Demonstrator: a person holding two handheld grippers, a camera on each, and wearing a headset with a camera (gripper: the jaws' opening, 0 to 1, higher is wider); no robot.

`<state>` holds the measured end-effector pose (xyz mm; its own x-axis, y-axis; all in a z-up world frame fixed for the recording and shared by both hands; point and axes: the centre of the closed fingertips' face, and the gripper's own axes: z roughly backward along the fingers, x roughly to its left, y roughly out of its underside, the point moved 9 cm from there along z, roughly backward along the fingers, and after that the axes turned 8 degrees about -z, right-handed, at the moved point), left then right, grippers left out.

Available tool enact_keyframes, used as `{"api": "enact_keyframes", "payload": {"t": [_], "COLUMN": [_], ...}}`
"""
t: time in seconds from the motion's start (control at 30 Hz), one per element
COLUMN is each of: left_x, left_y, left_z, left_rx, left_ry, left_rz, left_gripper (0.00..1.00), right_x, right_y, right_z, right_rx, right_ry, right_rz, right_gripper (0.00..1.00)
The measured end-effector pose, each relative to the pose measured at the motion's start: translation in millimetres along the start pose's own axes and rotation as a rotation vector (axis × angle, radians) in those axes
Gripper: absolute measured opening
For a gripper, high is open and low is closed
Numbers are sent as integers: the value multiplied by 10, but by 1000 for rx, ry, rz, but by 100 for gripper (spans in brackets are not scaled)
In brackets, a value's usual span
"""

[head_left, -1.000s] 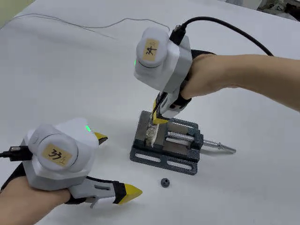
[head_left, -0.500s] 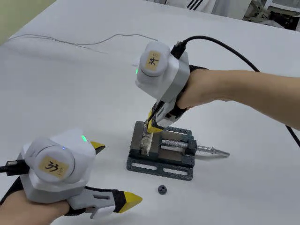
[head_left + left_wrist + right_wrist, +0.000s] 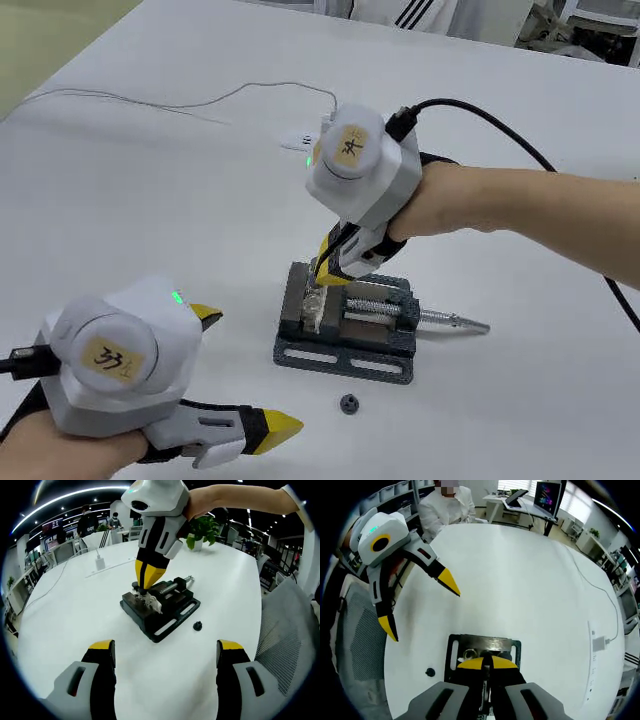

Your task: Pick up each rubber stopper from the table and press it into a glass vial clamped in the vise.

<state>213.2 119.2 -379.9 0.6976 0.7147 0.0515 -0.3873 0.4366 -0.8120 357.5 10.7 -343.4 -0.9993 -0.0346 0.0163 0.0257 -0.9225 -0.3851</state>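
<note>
A dark vise stands mid-table with a glass vial clamped at its left end. My right gripper hangs just above that vial, tips pointing down, jaws shut with nothing visible between them. From its own camera the shut tips sit over the vise, and the vial mouth shows just to their left. A small dark rubber stopper lies on the table in front of the vise. My left gripper waits open and empty at the near left, facing the vise and the stopper.
The vise screw handle sticks out to the right. A white charger with a thin cable lies at the back of the white table. A mesh chair stands off the table edge. A person in white sits beyond the table.
My right gripper has lifted a little off the vial top and tilted, staying shut. The left gripper has stayed put and open. The head camera has shifted.
</note>
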Motion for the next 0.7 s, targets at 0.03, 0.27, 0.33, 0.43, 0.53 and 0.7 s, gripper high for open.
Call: {"api": "enact_keyframes", "payload": {"t": [0.03, 0.27, 0.33, 0.43, 0.53, 0.7], "left_x": [-5, -26, -27, -21, -15, -22], "left_y": [-2, 1, 1, 0, -4, -15], "left_z": [4, 17, 21, 22, 18, 9], "left_rx": [1, 8, 8, 10, 10, 8], "left_ry": [-1, 11, 13, 16, 18, 26], "left_rz": [0, -8, -7, -12, -14, -16], "left_gripper": [82, 82, 82, 82, 82, 82], "right_x": [1, 7, -13, -25, 57, 129], "right_y": [3, 28, 32, 52, 82, 109], "right_z": [1, 15, 24, 43, 36, 62], "right_rx": [-3, -24, -31, -42, -54, -96], "right_ry": [1, 20, 34, 39, -11, -7], "right_rz": [-6, -9, -22, -36, -66, -53], "right_gripper": [0, 1, 4, 9, 23, 35]}}
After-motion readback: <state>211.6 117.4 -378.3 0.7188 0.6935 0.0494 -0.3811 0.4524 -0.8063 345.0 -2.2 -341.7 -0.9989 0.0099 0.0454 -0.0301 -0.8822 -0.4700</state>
